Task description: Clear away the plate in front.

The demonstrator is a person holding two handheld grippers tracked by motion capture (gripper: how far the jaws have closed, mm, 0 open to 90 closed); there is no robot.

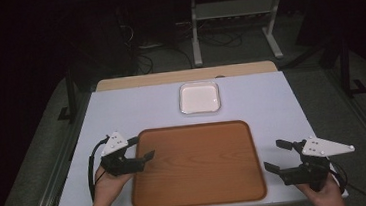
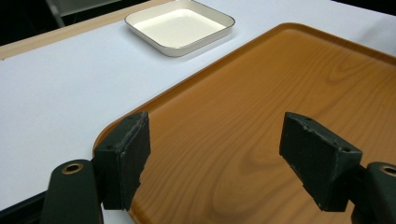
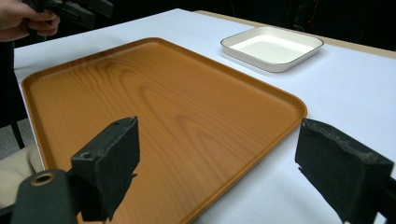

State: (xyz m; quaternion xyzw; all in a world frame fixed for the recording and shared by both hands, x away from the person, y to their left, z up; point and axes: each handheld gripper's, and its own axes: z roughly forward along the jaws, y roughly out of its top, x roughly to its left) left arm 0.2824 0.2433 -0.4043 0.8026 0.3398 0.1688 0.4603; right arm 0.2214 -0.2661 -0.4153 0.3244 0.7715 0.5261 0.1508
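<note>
Nearest the high camera: the person's two hands at the 6 o'clock edge of the white surface (image 1: 136, 107), each holding a gripper. Wooden tray (image 1: 196, 164) lies flat between them, bare, long side toward the person. White square dish (image 1: 199, 98) sits at 12 o'clock from the tray, just beyond its far rim, apart from it, nothing in it.

Left gripper (image 1: 143, 159): at 9 o'clock of the tray, jaws released and spread wide, one tip over the tray's near-left corner, nothing between them. Left gripper view confirms: tray corner (image 2: 261, 121) lies between the pads, dish (image 2: 180, 25) up ahead.

Right gripper (image 1: 276, 156): at 3 o'clock, just off the tray's right rim, jaws also released and wide, holding nothing. Right gripper view looks across the tray (image 3: 154, 107) toward the dish (image 3: 272, 46).

Judgement: grippers flank the tray symmetrically, likely a ready pose for a two-sided grasp of its rims. Forearms enter low, wrists roughly level, jaws pointing inward and forward.
</note>
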